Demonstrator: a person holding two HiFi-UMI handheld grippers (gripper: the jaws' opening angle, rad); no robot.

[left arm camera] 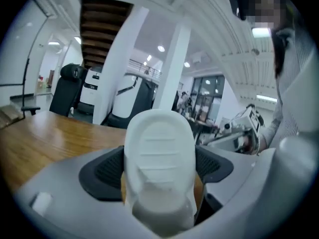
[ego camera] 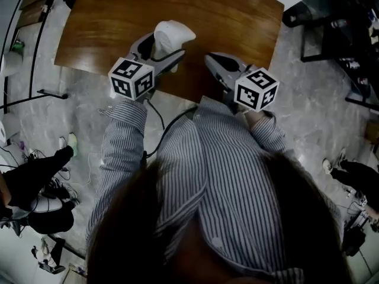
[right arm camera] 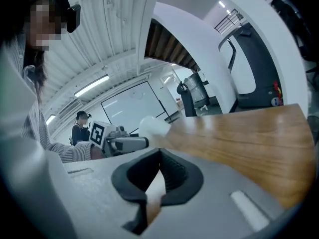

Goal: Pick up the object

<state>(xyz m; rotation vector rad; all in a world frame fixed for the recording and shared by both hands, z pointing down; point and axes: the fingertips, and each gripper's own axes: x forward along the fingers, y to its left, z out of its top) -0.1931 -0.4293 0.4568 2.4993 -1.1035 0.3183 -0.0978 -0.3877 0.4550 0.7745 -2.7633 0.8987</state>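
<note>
A white, ribbed plastic object (ego camera: 172,36) is held above the brown wooden table (ego camera: 237,16), near its front edge. My left gripper (ego camera: 159,51) is shut on it. In the left gripper view the white object (left arm camera: 159,153) fills the space between the dark pads (left arm camera: 105,171) and stands upright. To its right, my right gripper (ego camera: 211,58) hovers over the table edge. Its black pads (right arm camera: 175,172) meet with nothing between them. The right gripper view also shows the white object (right arm camera: 153,125) and the left gripper (right arm camera: 125,143) at the left.
Grey marble floor surrounds the table. A metal stand (ego camera: 23,93) and cables lie at the left, and a person's dark legs (ego camera: 35,176) show at the lower left. Black equipment (ego camera: 337,22) stands at the upper right. Another person's leg (ego camera: 355,173) is at the right.
</note>
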